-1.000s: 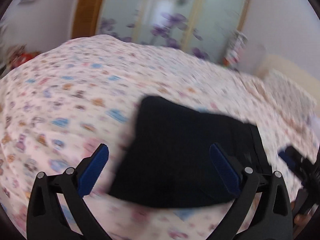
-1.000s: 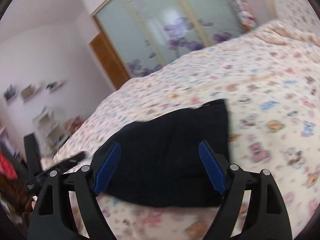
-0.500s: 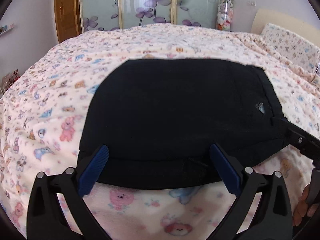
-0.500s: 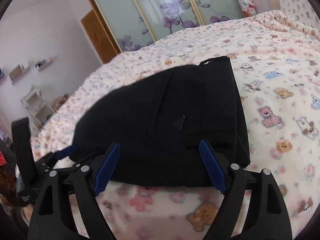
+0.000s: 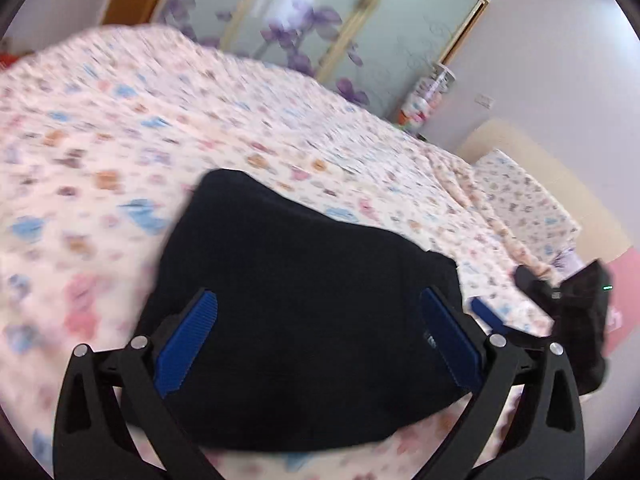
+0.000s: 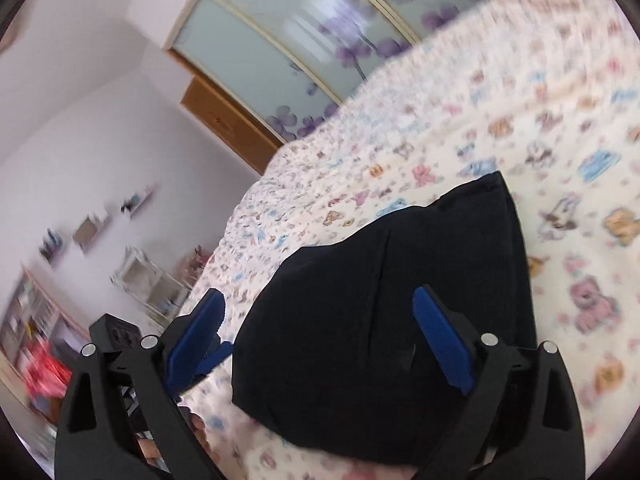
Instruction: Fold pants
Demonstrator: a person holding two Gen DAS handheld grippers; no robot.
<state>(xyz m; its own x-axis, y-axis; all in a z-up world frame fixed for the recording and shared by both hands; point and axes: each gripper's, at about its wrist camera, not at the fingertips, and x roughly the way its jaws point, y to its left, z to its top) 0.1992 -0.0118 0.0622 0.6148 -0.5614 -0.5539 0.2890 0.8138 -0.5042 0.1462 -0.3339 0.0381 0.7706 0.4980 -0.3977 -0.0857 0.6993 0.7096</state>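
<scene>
Count: 1 pair of pants, dark, folded to a compact slab; 1 bed w/ cartoon-print cover; 2 tongs units.

Location: pants lie flat on the bed cover, near its front edge. In left wrist view they fill centre to 6 o'clock; in right wrist view, centre to 5 o'clock.

Orientation: in left wrist view the slab's long axis runs approx 10 to 4 o'clock, rounded corner toward 11. In right wrist view one narrow end reaches toward 1 o'clock; a seam line runs up the cloth. Which end is the waist: cannot tell (motion blur).

Left tongs: blue pads well apart, nothing clamped; pants sit beyond and between them in frame, contact not confirmed.

Right tongs: jaws have just been opening, now wide apart; no cloth pinched, pants seen past the gap. Its body also shows at 3 o'clock in left wrist view.

Pillow at 2 o'clock, same print. Sliding wardrobe doors w/ purple flowers behind bed.
</scene>
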